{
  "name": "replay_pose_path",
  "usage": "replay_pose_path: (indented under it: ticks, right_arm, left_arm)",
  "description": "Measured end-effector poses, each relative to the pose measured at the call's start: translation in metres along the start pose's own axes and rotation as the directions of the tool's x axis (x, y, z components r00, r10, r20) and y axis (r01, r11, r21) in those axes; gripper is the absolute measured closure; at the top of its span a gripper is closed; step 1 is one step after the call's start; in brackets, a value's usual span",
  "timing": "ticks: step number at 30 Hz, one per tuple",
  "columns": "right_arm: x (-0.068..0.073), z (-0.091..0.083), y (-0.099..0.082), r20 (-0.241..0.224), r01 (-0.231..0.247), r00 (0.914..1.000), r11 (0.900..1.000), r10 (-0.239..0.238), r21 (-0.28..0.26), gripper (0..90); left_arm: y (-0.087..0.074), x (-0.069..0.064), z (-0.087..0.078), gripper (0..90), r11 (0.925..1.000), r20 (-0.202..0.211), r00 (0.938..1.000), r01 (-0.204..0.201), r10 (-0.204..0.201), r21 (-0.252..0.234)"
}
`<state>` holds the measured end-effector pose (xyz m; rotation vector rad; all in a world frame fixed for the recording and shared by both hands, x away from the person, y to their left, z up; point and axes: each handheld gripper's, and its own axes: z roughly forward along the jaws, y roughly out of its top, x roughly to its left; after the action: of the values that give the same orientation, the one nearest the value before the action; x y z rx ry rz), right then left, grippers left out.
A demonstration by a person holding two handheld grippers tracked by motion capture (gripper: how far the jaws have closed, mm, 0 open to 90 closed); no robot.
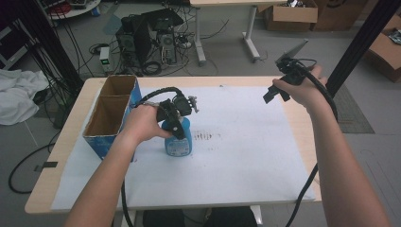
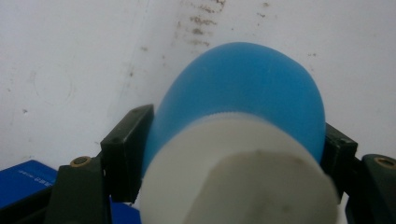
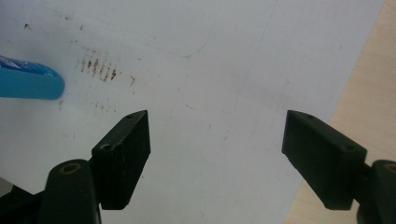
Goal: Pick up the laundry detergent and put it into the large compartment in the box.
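Observation:
A blue bottle (image 1: 178, 141) with a white cap (image 2: 233, 186) stands upright on the white sheet (image 1: 246, 161), left of the table's middle. My left gripper (image 1: 176, 128) comes down over it from the left, and its black jaws sit against both sides of the bottle's (image 2: 243, 84) shoulder just below the cap. My right gripper (image 1: 275, 94) hangs in the air above the far right part of the sheet. Its jaws (image 3: 217, 154) stand wide apart with nothing between them. The bottle's base (image 3: 28, 83) appears at the left edge of the right gripper view.
An open blue cardboard box (image 1: 111, 113) with two compartments stands at the table's left, close behind my left hand; its corner (image 2: 23, 179) appears in the left gripper view. Brown marks (image 1: 205, 136) stain the sheet beside the bottle. Bare wood (image 1: 302, 127) borders the sheet on the right.

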<state>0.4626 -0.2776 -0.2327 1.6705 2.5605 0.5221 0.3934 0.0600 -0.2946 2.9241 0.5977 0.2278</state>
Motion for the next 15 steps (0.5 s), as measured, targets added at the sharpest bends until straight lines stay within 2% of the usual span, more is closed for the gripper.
replay_pose_path:
  ticks: [8,15]
  right_arm:
    - [-0.0002,0.0011,-0.0002,-0.006,-0.002,1.0000,1.0000,0.002,0.000,23.8]
    - [-0.0010,0.0018,-0.0006,-0.007,-0.006,1.0000,1.0000,0.006,0.000,23.8]
  left_arm:
    - [-0.0004,0.0014,-0.0008,30.0,0.9999,0.005,0.9999,-0.011,0.011,-0.001]
    - [-0.0033,0.0044,-0.0032,33.7,0.9999,0.033,0.9994,-0.011,0.011,-0.003]
